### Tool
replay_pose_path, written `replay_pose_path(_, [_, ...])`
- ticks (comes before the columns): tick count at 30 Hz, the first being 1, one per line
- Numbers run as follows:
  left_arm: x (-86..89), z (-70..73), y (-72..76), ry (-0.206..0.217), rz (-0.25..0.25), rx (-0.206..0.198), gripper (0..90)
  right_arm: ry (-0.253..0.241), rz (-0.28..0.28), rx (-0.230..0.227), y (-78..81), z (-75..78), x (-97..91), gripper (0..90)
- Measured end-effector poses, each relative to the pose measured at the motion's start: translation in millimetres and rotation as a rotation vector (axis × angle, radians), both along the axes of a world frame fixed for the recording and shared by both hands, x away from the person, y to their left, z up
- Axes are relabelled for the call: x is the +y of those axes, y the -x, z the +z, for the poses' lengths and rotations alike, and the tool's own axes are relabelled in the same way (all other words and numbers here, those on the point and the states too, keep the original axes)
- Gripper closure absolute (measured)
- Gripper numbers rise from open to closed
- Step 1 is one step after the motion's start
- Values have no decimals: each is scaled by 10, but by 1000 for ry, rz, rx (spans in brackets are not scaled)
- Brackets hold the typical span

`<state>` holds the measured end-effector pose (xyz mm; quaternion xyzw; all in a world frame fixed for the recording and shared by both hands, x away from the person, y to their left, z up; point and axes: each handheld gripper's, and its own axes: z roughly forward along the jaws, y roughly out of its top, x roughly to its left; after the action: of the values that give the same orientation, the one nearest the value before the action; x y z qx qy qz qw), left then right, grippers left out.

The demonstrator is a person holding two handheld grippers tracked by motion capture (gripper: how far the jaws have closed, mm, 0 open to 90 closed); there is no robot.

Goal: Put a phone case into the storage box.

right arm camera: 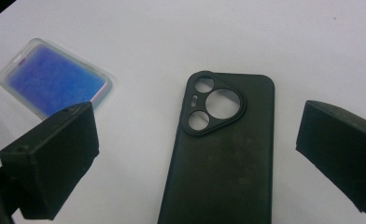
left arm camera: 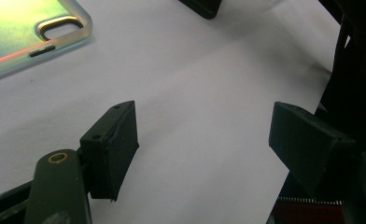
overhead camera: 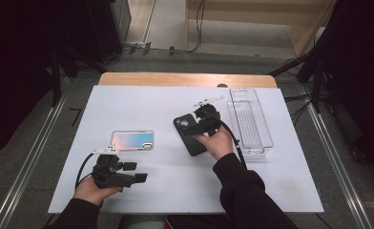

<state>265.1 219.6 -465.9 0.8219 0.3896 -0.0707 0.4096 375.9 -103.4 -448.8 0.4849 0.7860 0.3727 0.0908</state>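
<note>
right hand-held gripper (right arm camera: 197,154): jaws wide open, straddling black phone case (right arm camera: 218,149), holding nothing | case: flat on surface (overhead camera: 142,109), left of clear tray (overhead camera: 264,138) | left hand-held gripper (left arm camera: 204,149): open, empty | risk: thin flat case, pads may skid off edges on closing

black phone case (right arm camera: 218,154): lower end cut off by the right gripper view's bottom edge
iridescent phone case (left arm camera: 27,37): cropped at the left gripper view's top-left corner
</note>
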Motion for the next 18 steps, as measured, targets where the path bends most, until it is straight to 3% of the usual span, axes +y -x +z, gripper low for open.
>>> replay_pose_path(18, [2,3,-1,0,1,-2,242,44,20,48,-51,-164,51,0])
